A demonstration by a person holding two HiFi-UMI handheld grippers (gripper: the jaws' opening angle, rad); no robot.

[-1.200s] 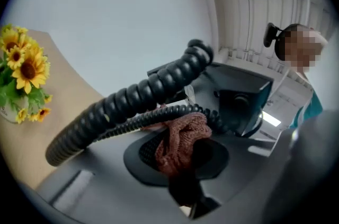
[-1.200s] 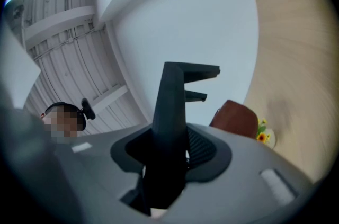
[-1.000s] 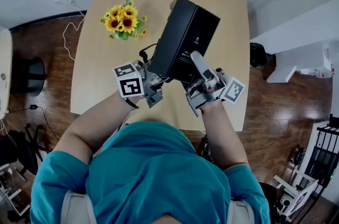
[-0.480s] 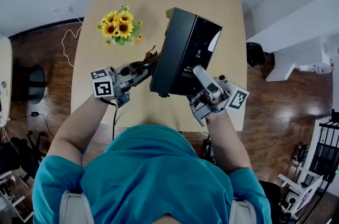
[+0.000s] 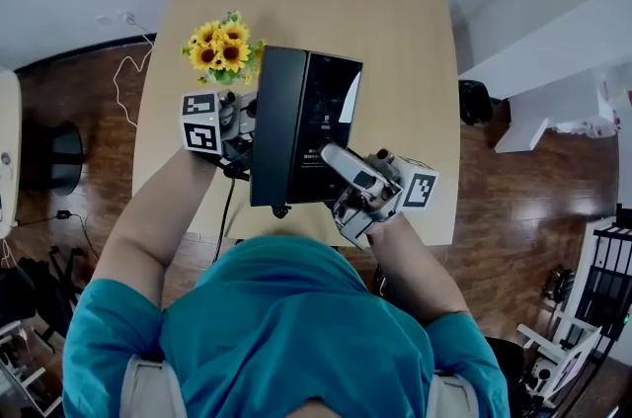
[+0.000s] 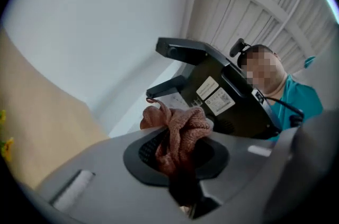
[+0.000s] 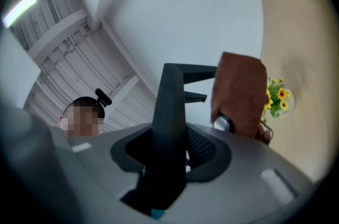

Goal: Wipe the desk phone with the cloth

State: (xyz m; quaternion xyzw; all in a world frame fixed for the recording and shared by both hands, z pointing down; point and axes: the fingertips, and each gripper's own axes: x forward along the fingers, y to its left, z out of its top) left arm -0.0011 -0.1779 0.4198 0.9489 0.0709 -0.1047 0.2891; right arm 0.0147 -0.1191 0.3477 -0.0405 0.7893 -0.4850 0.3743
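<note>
Here, left tongs [image 5: 240,122] grip 1 cloth [image 6: 180,135], right tongs [image 5: 339,163] grip 1 desk phone [image 5: 296,110].

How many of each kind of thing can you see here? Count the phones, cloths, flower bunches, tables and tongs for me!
desk phone: 1
cloth: 1
sunflower bunch: 1
table: 1
tongs: 2, the left tongs and the right tongs
Total: 6

Black desk phone [image 5: 286,125] upended, pink cloth [image 6: 179,134] bunched
</note>
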